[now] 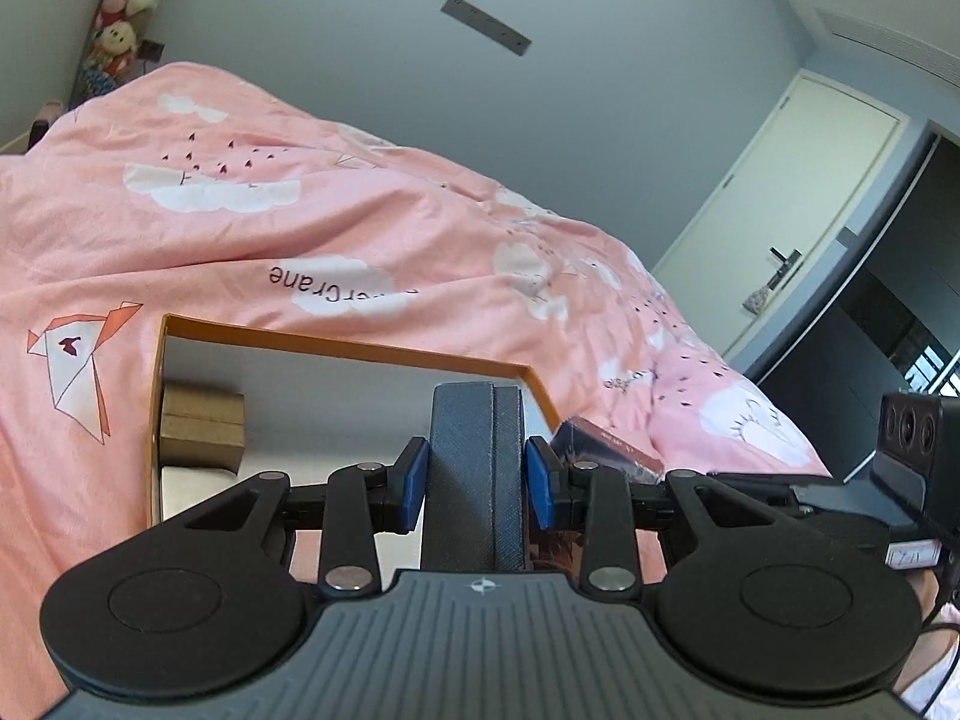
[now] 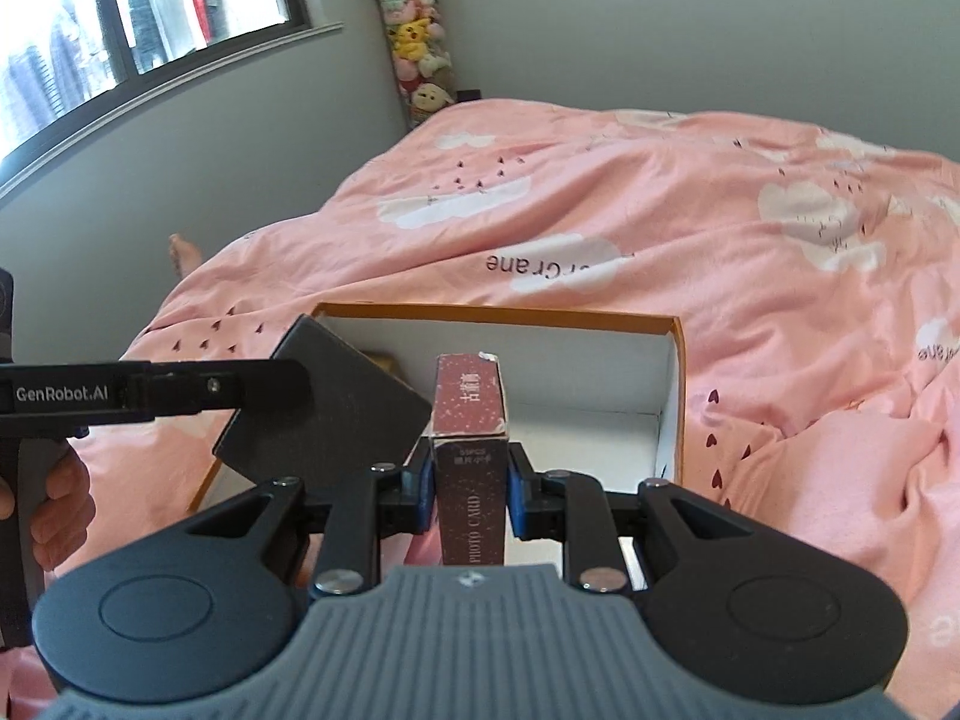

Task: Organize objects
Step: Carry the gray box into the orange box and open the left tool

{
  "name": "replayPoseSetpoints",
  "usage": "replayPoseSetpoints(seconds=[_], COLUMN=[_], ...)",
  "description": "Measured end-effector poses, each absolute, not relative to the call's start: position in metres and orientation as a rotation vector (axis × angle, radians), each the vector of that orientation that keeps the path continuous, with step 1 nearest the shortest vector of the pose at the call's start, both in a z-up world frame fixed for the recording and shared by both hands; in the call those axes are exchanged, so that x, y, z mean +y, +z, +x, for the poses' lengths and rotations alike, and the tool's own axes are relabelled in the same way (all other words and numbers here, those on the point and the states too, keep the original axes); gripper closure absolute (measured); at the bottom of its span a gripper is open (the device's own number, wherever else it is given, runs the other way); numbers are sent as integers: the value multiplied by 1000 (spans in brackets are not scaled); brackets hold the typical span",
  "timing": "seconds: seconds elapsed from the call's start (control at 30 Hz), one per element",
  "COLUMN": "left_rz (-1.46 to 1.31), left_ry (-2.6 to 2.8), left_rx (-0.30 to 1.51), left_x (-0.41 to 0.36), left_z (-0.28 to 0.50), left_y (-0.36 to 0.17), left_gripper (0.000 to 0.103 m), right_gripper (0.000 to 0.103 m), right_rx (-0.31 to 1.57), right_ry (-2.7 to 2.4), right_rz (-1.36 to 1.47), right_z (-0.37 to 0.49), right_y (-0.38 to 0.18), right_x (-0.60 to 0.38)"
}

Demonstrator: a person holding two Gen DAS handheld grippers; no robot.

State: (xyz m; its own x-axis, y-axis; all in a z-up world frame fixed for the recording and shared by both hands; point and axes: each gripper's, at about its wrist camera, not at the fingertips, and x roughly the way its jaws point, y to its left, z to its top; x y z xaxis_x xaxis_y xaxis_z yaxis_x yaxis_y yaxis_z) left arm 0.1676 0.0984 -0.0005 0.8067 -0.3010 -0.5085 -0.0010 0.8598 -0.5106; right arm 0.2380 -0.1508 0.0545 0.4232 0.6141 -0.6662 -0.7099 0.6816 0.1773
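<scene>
An open orange-rimmed box [image 1: 336, 343] with a white inside lies on the pink bed. My left gripper [image 1: 477, 483] is shut on a dark grey textured case [image 1: 474, 450], held upright over the box's near side. The case also shows in the right wrist view [image 2: 336, 396], at the box's left edge. My right gripper [image 2: 468, 489] is shut on a dark red photo card box [image 2: 471, 420], held upright over the orange-rimmed box [image 2: 498, 313]. The red box's corner shows in the left wrist view [image 1: 606, 447]. A brown cardboard box [image 1: 201, 423] sits in the left corner inside.
The pink duvet [image 2: 660, 228] with cloud prints covers the bed around the box. A column of plush toys [image 2: 414, 36] stands in the far corner. A window [image 2: 120, 12] is on the left and a white door [image 1: 798, 204] on the right.
</scene>
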Motion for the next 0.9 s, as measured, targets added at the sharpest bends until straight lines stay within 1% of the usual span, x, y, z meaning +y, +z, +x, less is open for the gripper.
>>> replayPoseSetpoints(seconds=[0.33,0.5,0.9], left_rz=[-612,-714,-664], left_ry=[-134,-102,-17], left_rx=[698,727,866], left_x=[138,144,134], left_z=[224,245,273], left_y=[-34,-58,-93], left_gripper=[64,64,65], right_gripper=[79,79,79], right_rx=[832,860,953], right_ry=[768,764,735], right_rz=[-128,-130,-116], right_z=[280,294,323], right_y=[26,13,-20], right_x=[-119,-108,-93])
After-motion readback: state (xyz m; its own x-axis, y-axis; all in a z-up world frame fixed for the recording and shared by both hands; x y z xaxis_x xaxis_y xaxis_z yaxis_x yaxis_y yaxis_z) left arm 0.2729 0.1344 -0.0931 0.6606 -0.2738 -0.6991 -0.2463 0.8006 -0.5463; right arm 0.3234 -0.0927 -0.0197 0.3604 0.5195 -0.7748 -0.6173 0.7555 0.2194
